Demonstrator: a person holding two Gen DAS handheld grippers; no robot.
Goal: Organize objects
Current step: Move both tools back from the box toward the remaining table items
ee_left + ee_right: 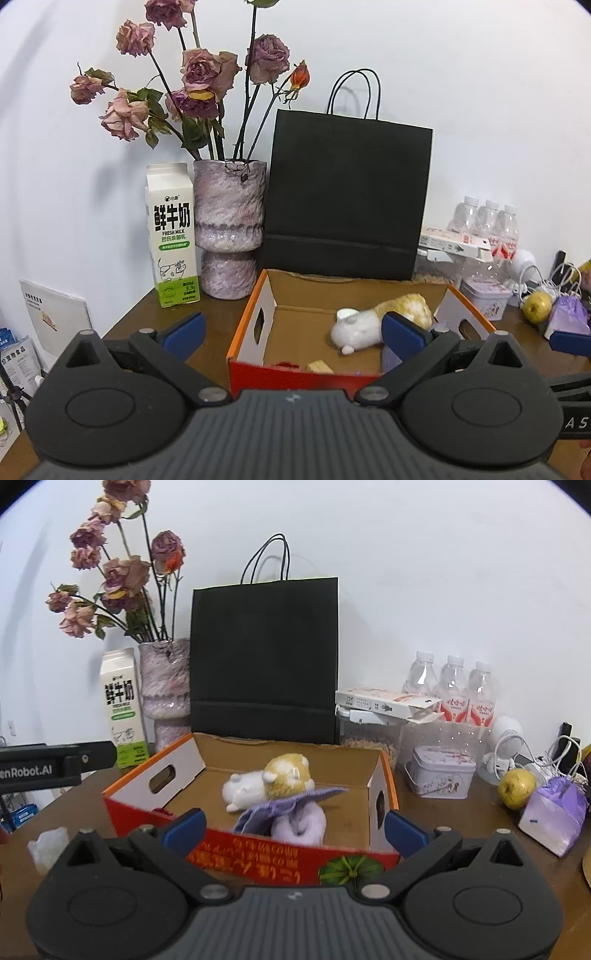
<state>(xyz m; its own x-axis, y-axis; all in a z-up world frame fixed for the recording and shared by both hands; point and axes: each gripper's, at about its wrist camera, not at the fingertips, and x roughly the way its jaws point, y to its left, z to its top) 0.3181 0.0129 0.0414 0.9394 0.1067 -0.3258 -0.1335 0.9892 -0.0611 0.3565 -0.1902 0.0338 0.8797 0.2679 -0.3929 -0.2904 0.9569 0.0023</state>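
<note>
An open cardboard box with orange-red outer walls (245, 325) (384, 775) stands on the brown table. Inside lie a white and yellow plush cat (364, 325) (280, 775) and a purple plush with a knitted purple cloth (295, 816). Small items (317, 366) lie by the box's near wall. My left gripper (293, 332) is open and empty, just in front of the box. My right gripper (293, 829) is open and empty at the box's near wall. The left gripper's body (55, 762) shows at the right view's left edge.
A milk carton (173, 236), a vase of dried roses (229, 229) and a black paper bag (347, 199) stand behind the box. To the right are water bottles (450, 686), a tin (441, 771), a yellow fruit (517, 788), a purple pouch (554, 812) and cables.
</note>
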